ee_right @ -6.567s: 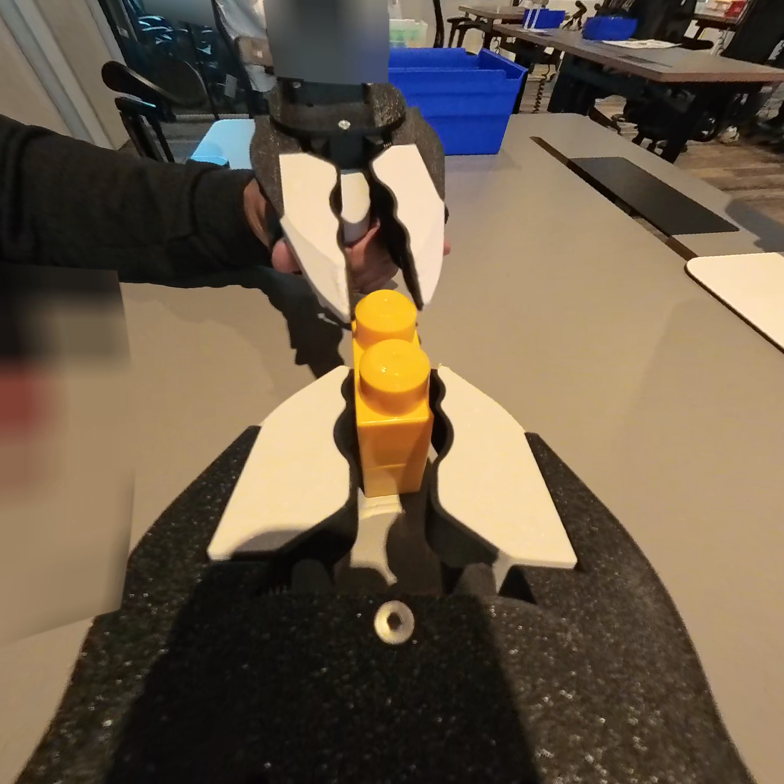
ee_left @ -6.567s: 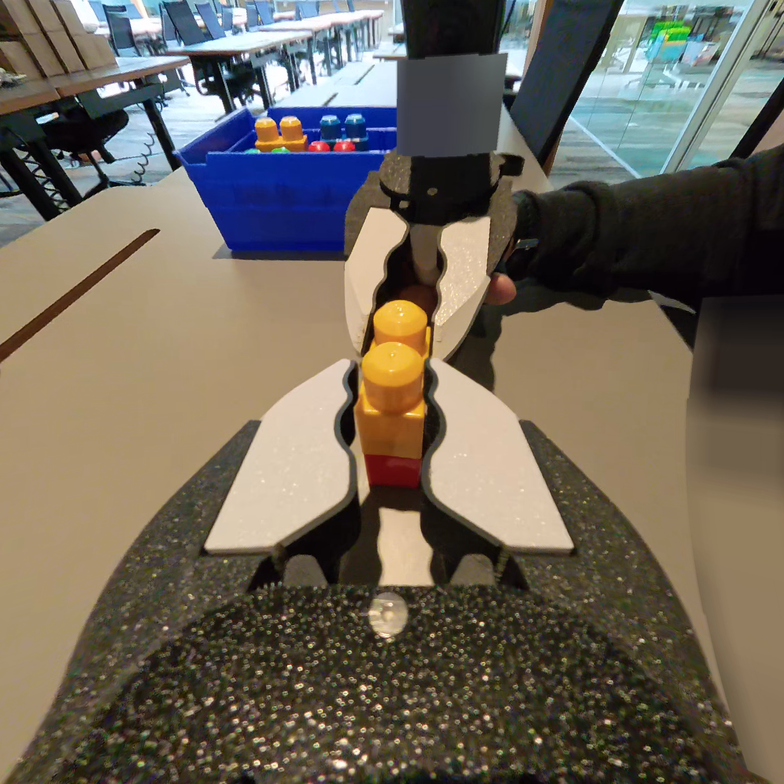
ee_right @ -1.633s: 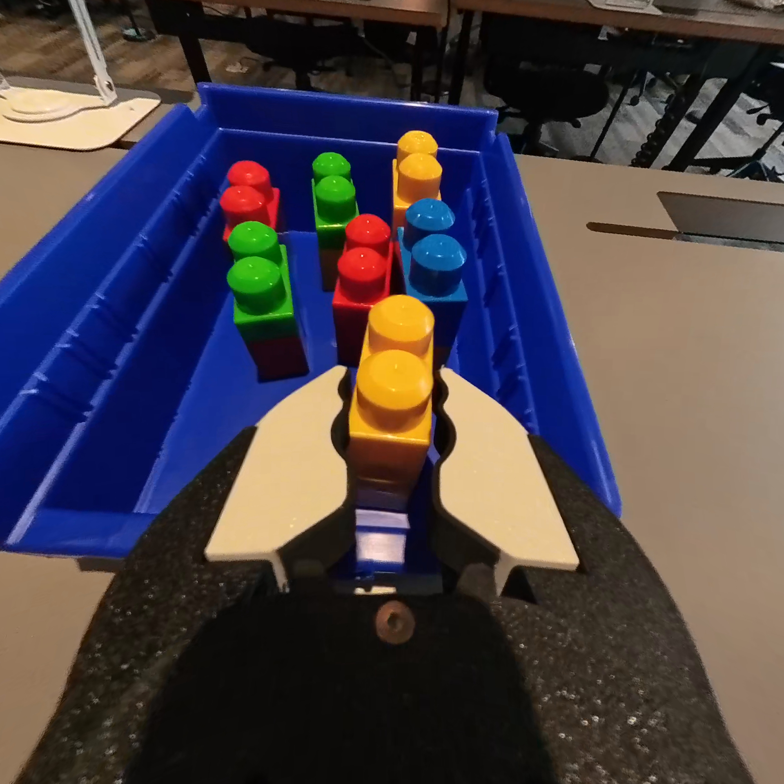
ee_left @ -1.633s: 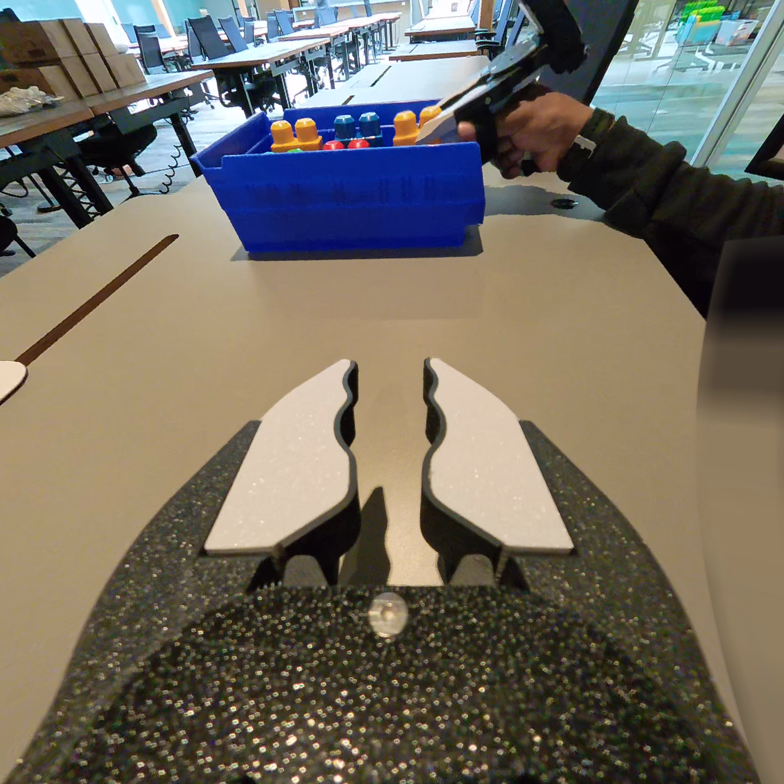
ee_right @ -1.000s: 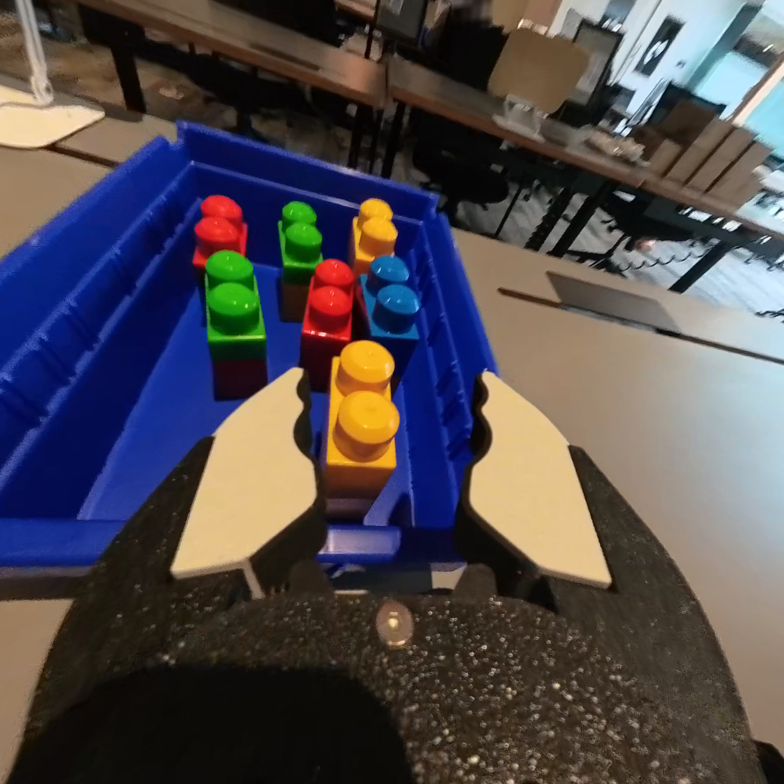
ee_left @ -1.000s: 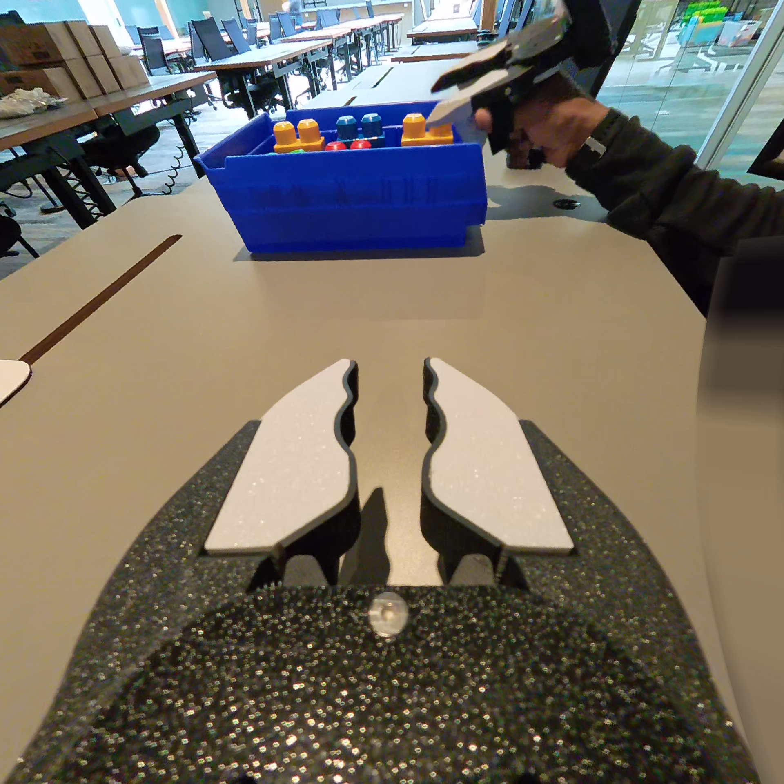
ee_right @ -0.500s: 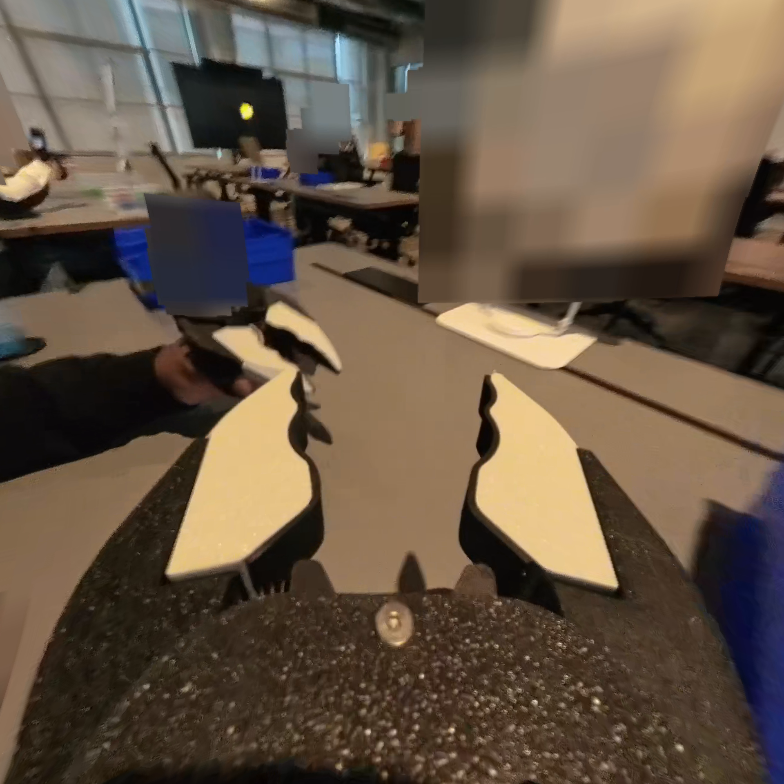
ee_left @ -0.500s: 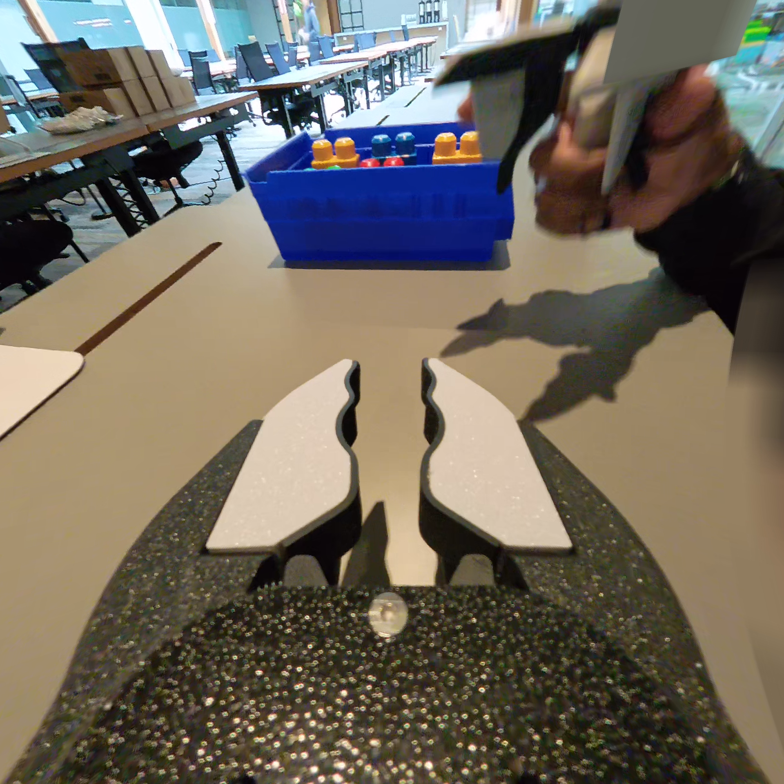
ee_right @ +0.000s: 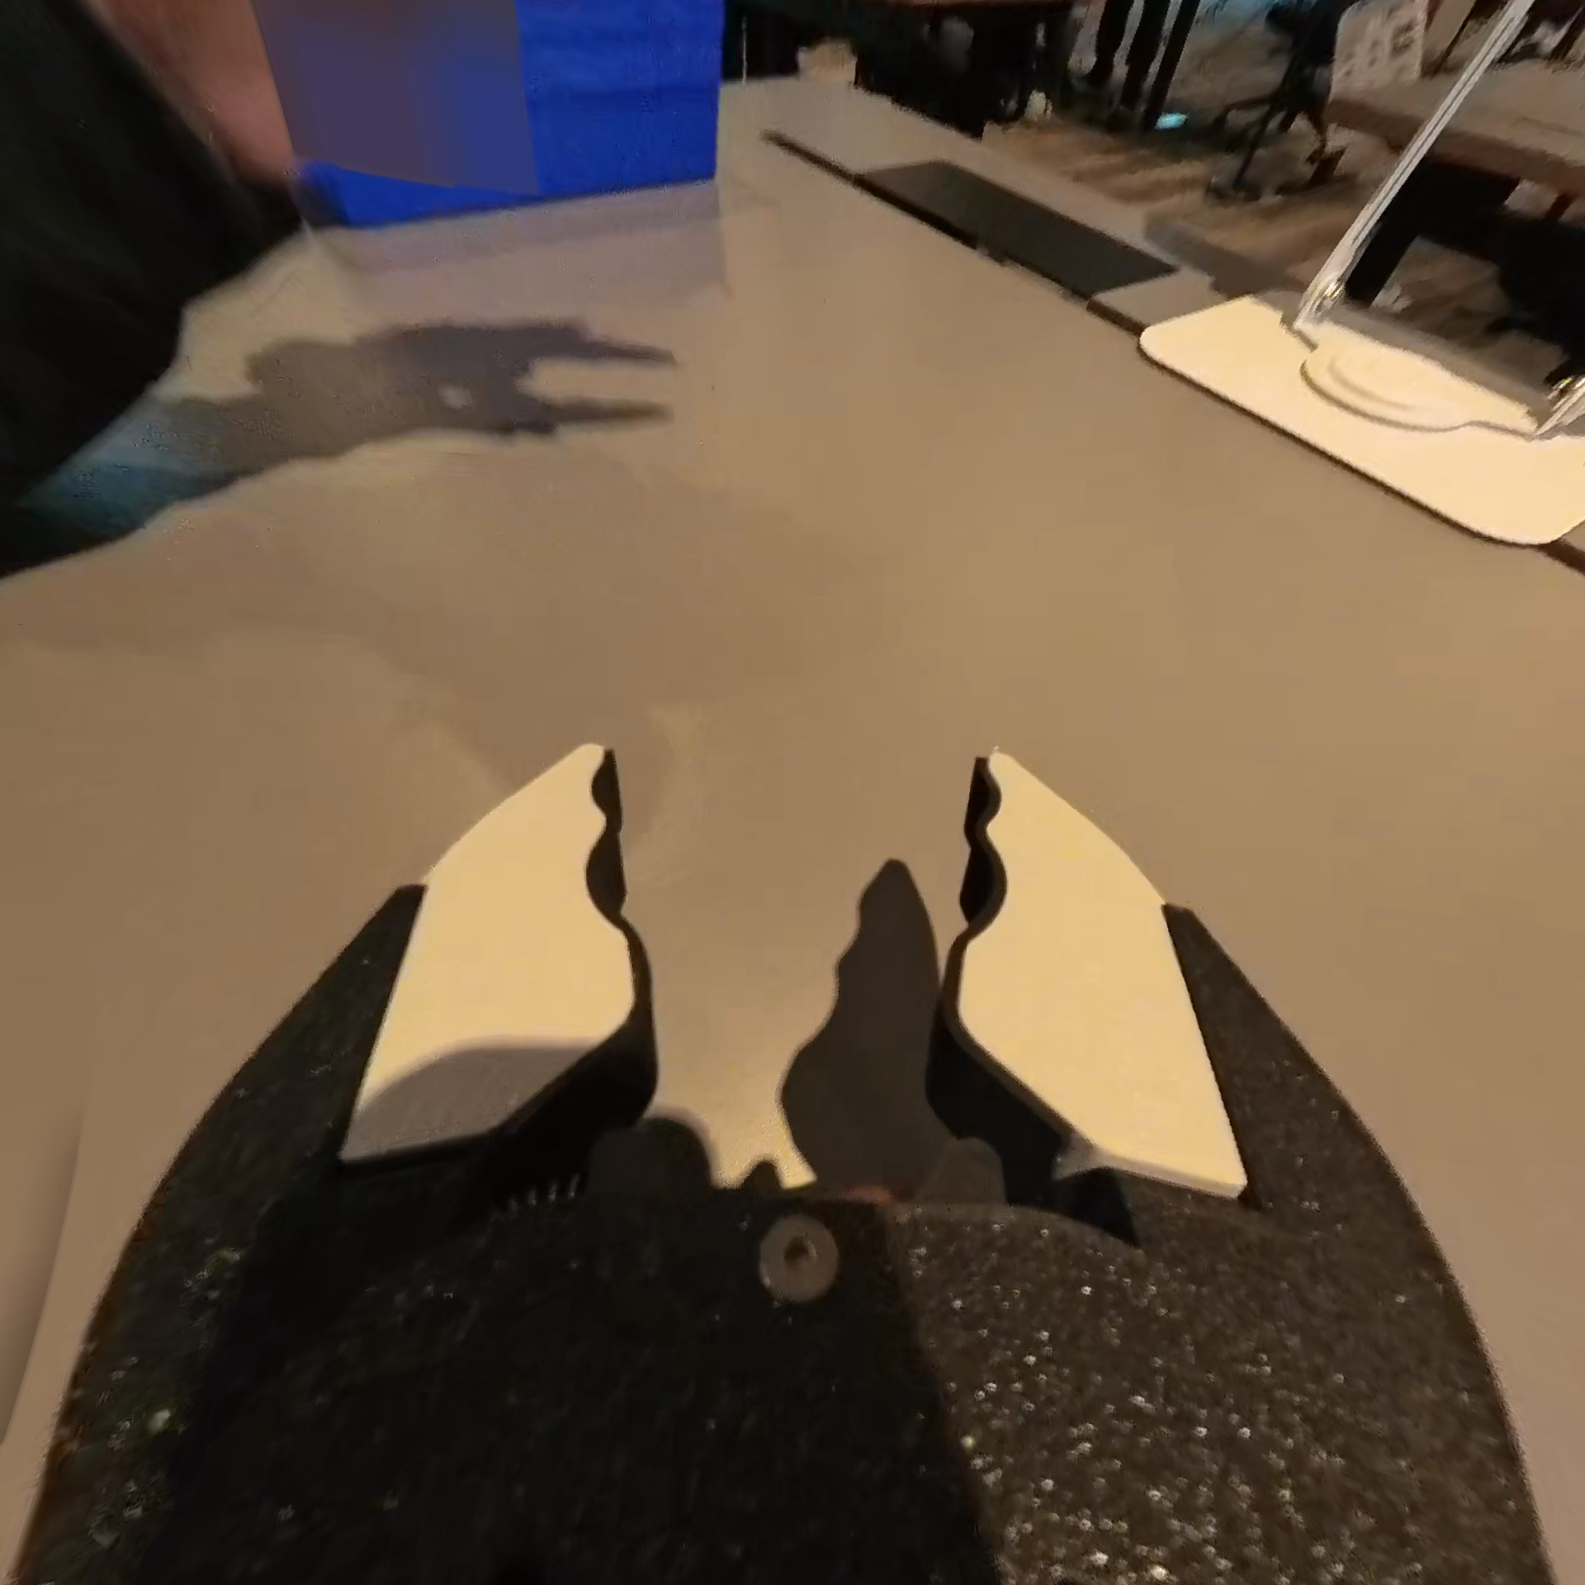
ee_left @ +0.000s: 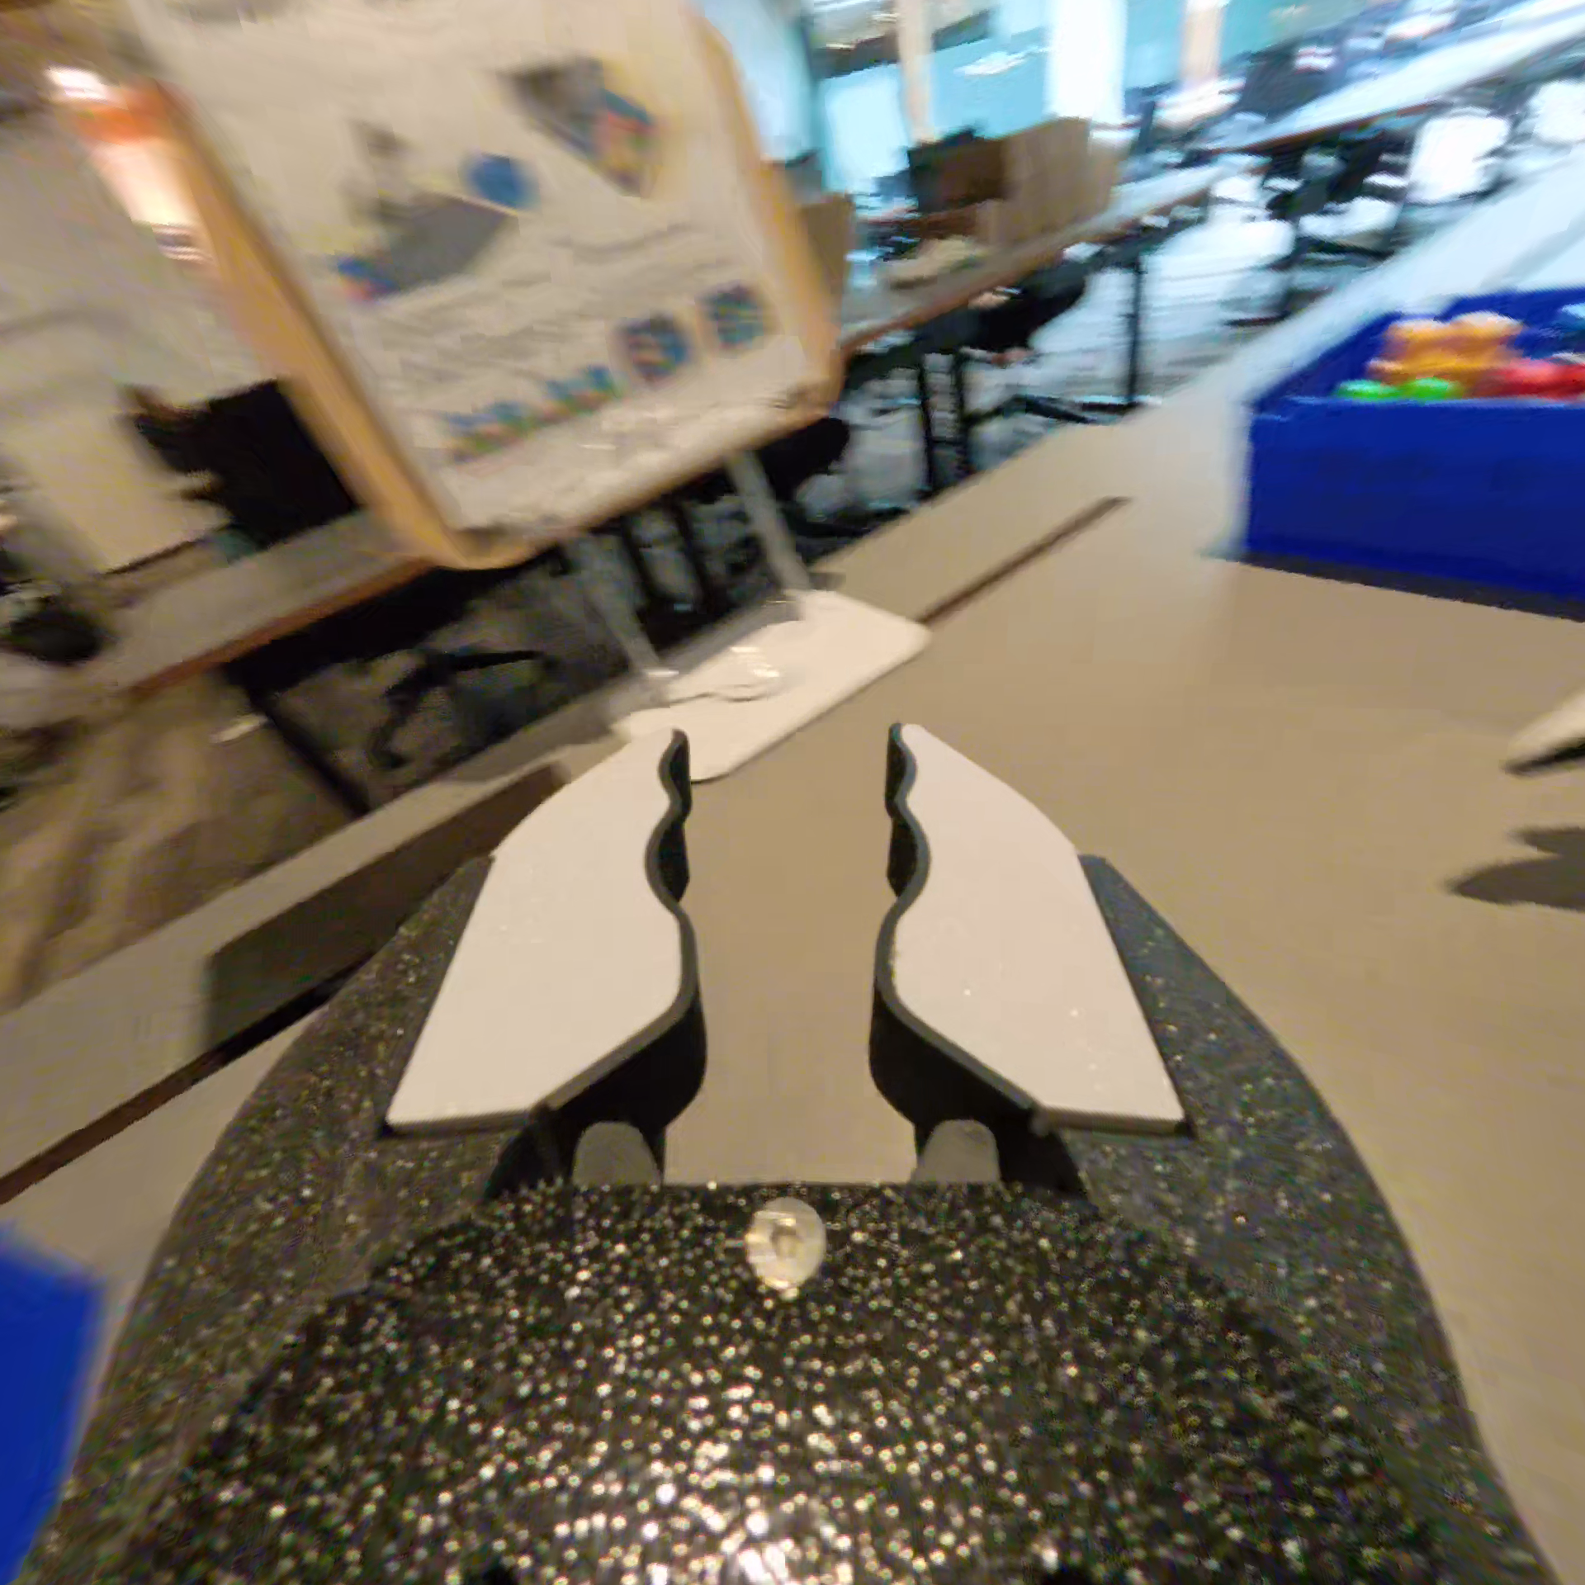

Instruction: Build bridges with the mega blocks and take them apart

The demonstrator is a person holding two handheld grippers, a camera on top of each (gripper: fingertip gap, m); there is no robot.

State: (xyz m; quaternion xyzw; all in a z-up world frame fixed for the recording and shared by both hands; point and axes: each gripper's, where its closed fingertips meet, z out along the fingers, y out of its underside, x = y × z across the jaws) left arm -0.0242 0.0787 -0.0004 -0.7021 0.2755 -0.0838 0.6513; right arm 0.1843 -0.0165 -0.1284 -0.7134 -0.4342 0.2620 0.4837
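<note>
My left gripper [ee_left: 785, 755] is open and empty, held low over the beige table [ee_left: 1158, 772]. The blue bin [ee_left: 1415, 506] stands at the far right of the left wrist view, with orange, green and red blocks [ee_left: 1458, 360] inside, blurred. My right gripper [ee_right: 793, 776] is open and empty, just above the table [ee_right: 772, 557]. A blue shape [ee_right: 617, 94], perhaps the bin, shows at the top left of the right wrist view. A grey fingertip [ee_left: 1544, 742] of the other gripper pokes in at the right edge of the left wrist view.
A white stand base [ee_left: 789, 677] with a tilted illustrated board [ee_left: 515, 257] sits at the table's left edge. The same base [ee_right: 1372, 420] is at the right in the right wrist view, by a dark slot [ee_right: 1012, 223]. A dark sleeve [ee_right: 77, 257] is at the left. Across from one pair of fingers to the other is roughly 25 cm.
Both grippers have swung away from the bin. The left view turned left toward the board and its jaws opened wider. The right gripper dropped low over the table.
</note>
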